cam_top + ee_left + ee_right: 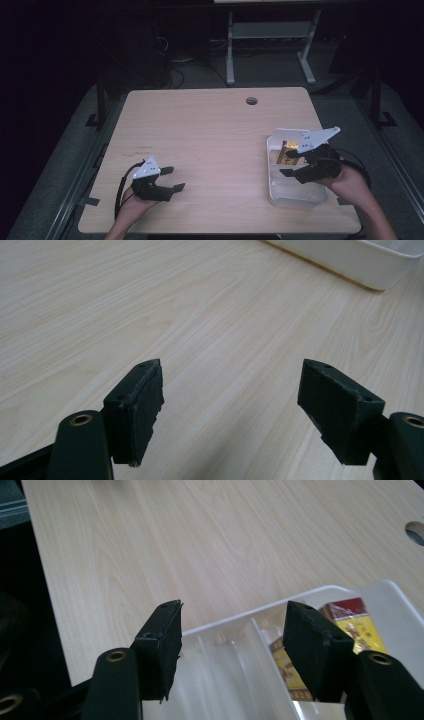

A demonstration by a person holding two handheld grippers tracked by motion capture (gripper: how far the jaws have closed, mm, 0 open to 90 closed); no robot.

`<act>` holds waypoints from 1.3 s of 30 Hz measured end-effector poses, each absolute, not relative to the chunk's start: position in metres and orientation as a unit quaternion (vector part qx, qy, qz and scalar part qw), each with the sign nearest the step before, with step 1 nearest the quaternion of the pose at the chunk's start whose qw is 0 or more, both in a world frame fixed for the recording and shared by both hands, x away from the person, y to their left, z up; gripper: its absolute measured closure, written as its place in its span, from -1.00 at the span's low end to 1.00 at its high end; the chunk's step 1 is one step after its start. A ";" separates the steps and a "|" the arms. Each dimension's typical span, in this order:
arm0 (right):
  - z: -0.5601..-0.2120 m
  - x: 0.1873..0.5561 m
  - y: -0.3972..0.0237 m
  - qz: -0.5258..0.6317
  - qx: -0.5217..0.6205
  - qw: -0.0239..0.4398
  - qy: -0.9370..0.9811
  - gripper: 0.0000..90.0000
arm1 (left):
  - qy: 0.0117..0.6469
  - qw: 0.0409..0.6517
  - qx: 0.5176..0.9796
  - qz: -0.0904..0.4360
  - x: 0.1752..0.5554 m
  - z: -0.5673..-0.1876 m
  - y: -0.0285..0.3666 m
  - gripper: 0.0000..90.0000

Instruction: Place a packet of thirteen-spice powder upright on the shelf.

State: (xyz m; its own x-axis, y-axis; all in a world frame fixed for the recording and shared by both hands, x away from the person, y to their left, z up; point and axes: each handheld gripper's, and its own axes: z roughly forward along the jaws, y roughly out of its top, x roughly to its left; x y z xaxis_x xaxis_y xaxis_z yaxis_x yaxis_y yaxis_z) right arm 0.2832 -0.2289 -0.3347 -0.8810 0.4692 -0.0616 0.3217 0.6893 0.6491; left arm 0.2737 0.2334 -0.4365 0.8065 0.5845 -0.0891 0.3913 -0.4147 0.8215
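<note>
My right gripper (291, 163) hangs over the white tray (274, 186) at the right of the high view, jaws apart, nothing between them. In the right gripper view a red and yellow packet (357, 625) lies in the tray's far compartment, just beyond my right-hand pad; a second one (286, 672) lies partly hidden beside it. My left gripper (171, 178) rests low on the wooden table (210, 135) at lower left, jaws half open on nothing, well apart from the tray.

Risks, as I judge them:
- a pad catches the divider wall and drags the light tray;
- the jaws close on both packets together;
- a flat packet slips from a shallow pinch;
- the tray has no steadying hand.
</note>
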 end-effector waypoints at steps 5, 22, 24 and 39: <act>-0.338 0.280 -0.223 0.336 0.218 0.100 0.911 -0.12 | 0.292 0.456 0.834 0.106 0.274 -0.437 0.233 -0.43; -0.357 0.283 -0.186 0.362 0.210 0.054 0.906 -0.18 | 0.289 0.456 0.835 0.106 0.272 -0.436 0.237 -0.43; -0.360 0.284 -0.182 0.364 0.208 0.052 0.906 -0.20 | 0.289 0.456 0.835 0.106 0.272 -0.436 0.238 -0.44; -0.369 0.292 -0.149 0.378 0.202 0.025 0.903 -0.24 | 0.285 0.455 0.837 0.105 0.271 -0.436 0.239 -0.45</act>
State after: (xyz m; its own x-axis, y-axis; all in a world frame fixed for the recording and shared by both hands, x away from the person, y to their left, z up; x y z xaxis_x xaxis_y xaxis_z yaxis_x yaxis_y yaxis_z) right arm 0.2918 -0.1488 -0.3694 -0.9168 0.3845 0.1079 0.3465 0.6315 0.6936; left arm 0.2715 0.2394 -0.4355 0.8154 0.5729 -0.0829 0.3816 -0.4242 0.8213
